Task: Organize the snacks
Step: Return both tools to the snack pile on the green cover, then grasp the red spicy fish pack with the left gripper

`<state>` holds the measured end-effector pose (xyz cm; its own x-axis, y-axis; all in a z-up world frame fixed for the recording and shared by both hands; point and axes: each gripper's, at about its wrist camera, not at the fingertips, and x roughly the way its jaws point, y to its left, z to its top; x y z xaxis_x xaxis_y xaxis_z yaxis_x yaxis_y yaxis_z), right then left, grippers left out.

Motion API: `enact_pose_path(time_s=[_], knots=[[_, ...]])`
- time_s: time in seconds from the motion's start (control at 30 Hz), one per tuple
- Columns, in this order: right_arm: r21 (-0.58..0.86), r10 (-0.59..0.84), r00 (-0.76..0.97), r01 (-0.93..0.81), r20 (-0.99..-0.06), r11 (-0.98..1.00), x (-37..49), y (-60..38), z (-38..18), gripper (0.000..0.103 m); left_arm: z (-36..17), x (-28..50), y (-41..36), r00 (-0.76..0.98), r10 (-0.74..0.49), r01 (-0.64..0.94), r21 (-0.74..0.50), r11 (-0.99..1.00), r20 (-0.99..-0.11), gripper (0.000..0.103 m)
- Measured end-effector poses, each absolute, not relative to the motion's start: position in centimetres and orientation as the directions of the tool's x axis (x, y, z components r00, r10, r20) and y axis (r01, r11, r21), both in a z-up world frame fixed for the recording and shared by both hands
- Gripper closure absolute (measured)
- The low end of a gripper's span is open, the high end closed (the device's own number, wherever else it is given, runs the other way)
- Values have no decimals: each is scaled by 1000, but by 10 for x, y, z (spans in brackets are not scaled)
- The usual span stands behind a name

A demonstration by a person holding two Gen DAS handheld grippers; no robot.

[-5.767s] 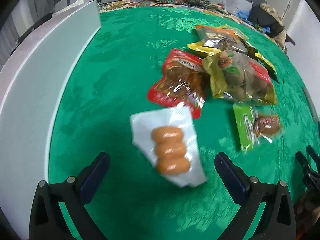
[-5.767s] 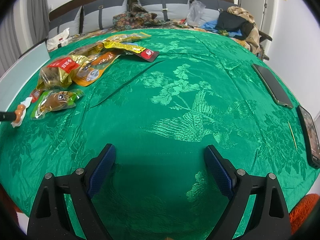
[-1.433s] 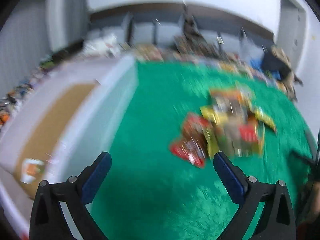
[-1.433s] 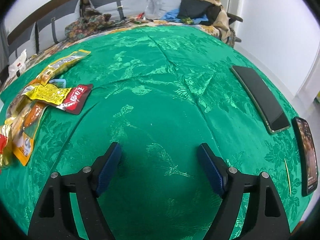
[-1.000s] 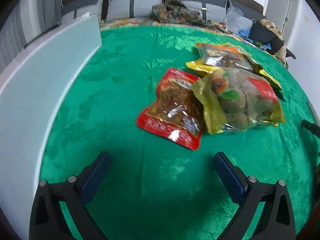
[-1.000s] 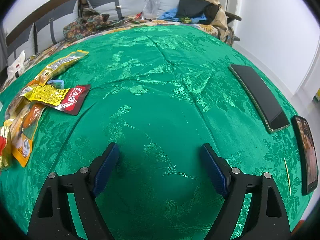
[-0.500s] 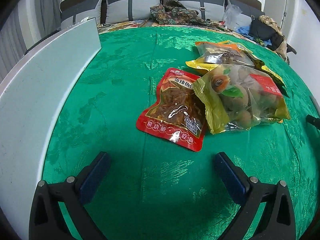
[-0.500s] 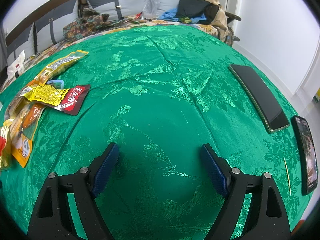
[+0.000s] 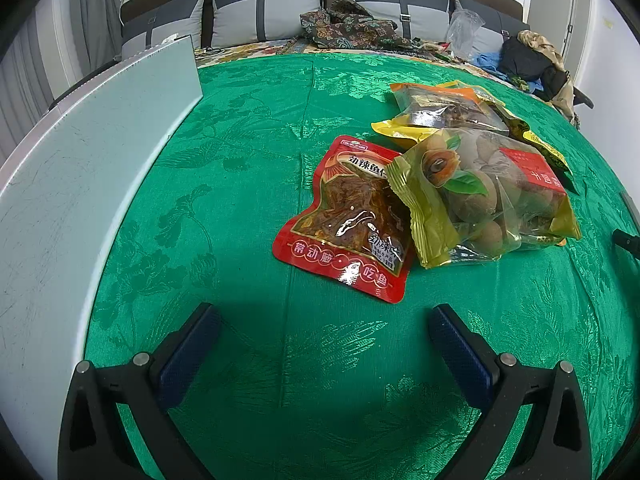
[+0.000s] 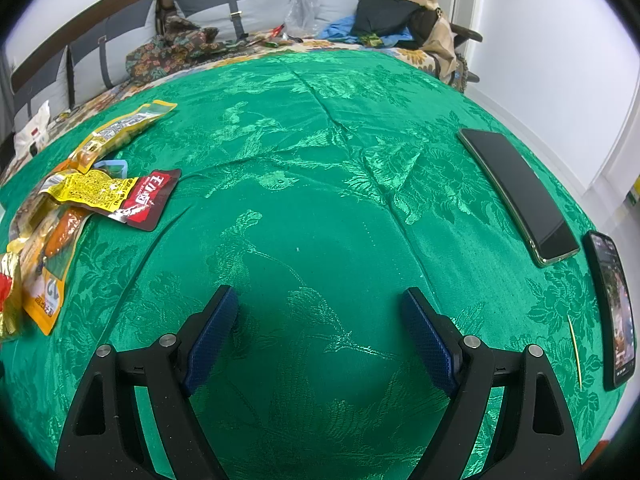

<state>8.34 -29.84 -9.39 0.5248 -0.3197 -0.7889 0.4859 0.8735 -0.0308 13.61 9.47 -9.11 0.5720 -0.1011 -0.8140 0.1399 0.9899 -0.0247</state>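
Ahead of the wide, empty left tongs [image 9: 324, 330] lies the red snack packet [image 9: 352, 220].

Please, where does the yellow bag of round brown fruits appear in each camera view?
Left wrist: the yellow fruit bag lies right of centre, overlapping the red fish packet.
Right wrist: only its yellow-red corner shows at the far left edge.
Shared landmark: the green tablecloth.

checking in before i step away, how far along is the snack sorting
Done: nothing that these views can confirm; the grey box's inside is hidden. In hand: nothing, both the left tongs and right tongs hang open and empty. Left: the red packet, the bag of round fruit overlapping it, and the yellow and orange packets behind.
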Motion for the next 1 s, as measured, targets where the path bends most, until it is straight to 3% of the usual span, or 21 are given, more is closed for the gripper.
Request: enact_pose_path(time_s=[0.73,0.87,1.0], knots=[[-32,-321,524,486,-789,873,84,-299,-94,17,-85,146,101,529,-88,102,-39,994,-844,0],[-32,-321,524,487,-789,873,84,-299,-94,17,-73,163,103,541,14,39,42,998,-841,0],[-32,-321,524,487,-789,873,84,-299,-94,17,-71,190,90,516,-5,101,54,993,-856,1]])
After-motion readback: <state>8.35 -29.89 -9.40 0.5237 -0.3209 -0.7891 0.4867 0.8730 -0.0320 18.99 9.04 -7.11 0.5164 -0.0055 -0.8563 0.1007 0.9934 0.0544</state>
